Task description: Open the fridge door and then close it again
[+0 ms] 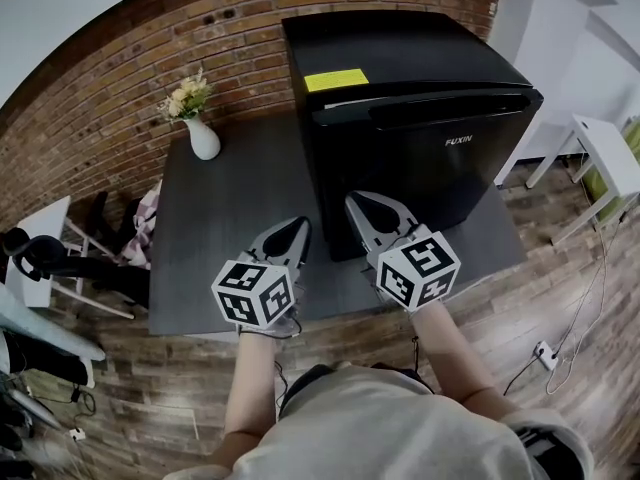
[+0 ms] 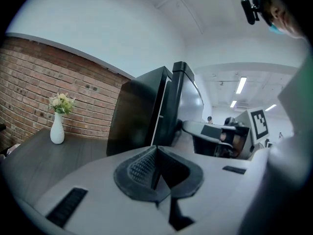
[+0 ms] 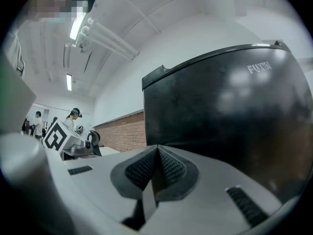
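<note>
Before pulling at the door (image 1: 430, 183), part the jaws of the right gripper (image 1: 356, 201), pressed fully shut on nothing, same as the left gripper (image 1: 298, 226). Probably best to hook the recessed grip (image 1: 440, 111) along the door's top edge, swing out gently, then push back flush. Fridge (image 1: 400, 58): upright on the grey table (image 1: 230, 218) against the brick wall, long axis vertical, closed door facing the person, just beyond both gripper tips.

From the head, looking steeply down onto the fridge (image 1: 400, 78); from both gripper views, facing roughly level, close beside that same fridge.
</note>
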{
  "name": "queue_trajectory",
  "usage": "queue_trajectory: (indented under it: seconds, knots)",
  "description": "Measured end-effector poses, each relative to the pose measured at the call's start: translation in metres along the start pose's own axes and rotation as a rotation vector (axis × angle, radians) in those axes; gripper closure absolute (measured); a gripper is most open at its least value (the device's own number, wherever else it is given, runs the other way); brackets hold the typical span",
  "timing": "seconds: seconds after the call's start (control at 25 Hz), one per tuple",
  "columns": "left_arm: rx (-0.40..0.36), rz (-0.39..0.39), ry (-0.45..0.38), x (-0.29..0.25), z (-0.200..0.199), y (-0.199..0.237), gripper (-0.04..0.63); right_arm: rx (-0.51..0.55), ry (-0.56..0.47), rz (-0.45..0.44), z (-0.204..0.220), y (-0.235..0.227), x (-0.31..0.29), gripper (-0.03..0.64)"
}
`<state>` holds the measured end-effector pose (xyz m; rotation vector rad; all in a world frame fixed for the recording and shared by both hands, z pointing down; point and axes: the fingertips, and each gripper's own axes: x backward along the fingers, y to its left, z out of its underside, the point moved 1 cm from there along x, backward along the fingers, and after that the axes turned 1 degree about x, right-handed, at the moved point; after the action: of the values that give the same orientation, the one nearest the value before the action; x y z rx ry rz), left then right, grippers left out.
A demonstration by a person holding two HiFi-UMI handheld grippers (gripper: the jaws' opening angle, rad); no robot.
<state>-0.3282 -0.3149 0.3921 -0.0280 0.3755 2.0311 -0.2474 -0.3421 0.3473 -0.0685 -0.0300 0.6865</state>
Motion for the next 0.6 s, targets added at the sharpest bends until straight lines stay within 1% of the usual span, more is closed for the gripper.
queue_trajectory:
  seconds: [0.24, 0.6]
  knots:
    - [0.004, 0.016, 0.005, -0.007, -0.002, 0.006, 0.588, 0.000, 0.018, 0.017, 0.002, -0.006, -0.013, 0.617]
    - [0.012, 0.035, 0.020, -0.010, 0.003, 0.010, 0.588, 0.005, 0.016, 0.033, 0.002, -0.009, -0.020, 0.617]
